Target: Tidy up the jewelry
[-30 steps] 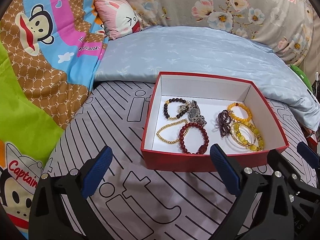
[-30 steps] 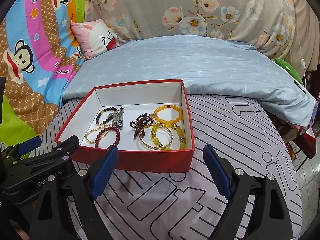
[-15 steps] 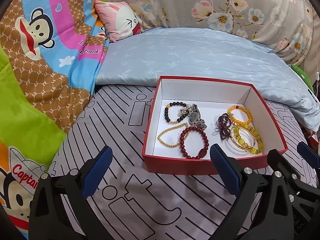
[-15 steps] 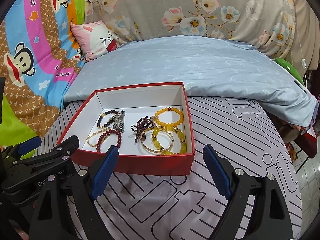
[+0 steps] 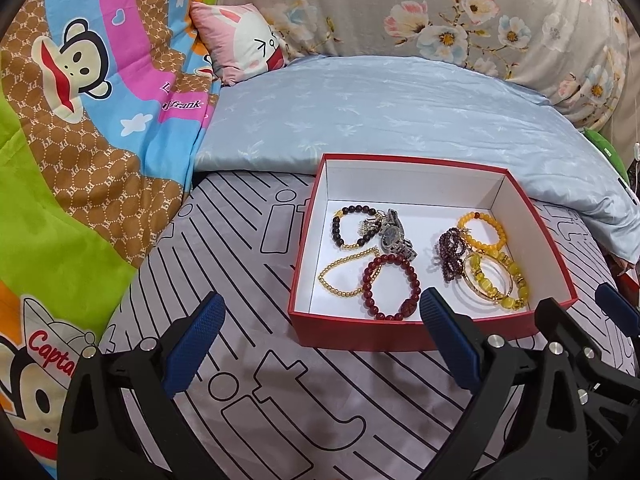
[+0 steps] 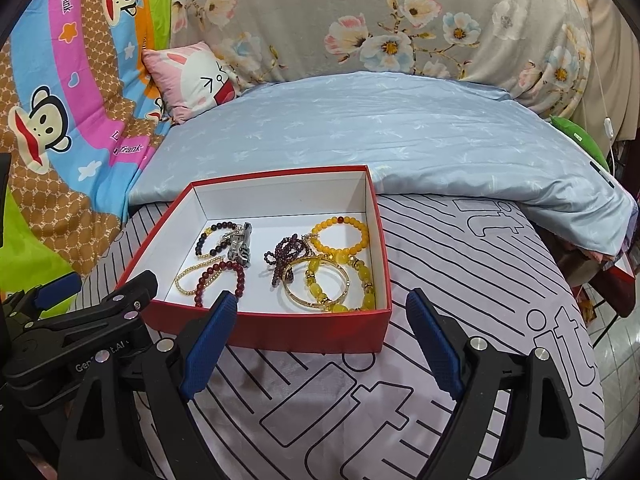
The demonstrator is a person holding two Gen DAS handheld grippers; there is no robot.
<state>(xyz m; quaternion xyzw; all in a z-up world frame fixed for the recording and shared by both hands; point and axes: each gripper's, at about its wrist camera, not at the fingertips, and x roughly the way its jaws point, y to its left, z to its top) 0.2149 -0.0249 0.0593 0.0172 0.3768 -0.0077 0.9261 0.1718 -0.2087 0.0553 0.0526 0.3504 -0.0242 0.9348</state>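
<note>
A red box (image 5: 408,334) with a white inside sits on the striped bedsheet (image 5: 248,392); the right wrist view shows the same red box (image 6: 272,330). Inside lie several bracelets: a dark red bead bracelet (image 5: 392,286), a thin gold bead chain (image 5: 344,276), a silver watch (image 5: 394,236), a purple bead strand (image 5: 450,248), an orange bead bracelet (image 5: 482,232) and yellow bangles (image 5: 496,280). My left gripper (image 5: 320,332) hovers open just before the box's near wall, holding nothing. My right gripper (image 6: 320,332) is open too, near the box's front right corner.
A pale blue quilt (image 5: 380,120) lies behind the box. A cartoon monkey blanket (image 5: 80,120) covers the left side, with a pink rabbit cushion (image 5: 244,42) and floral bedding (image 5: 440,12) at the back. The bed's edge and a tiled floor (image 6: 616,360) are at the right.
Both grippers have drawn back slightly from the box, which now sits a little farther and lower in both views. Both stay open; the jewelry has not moved.
</note>
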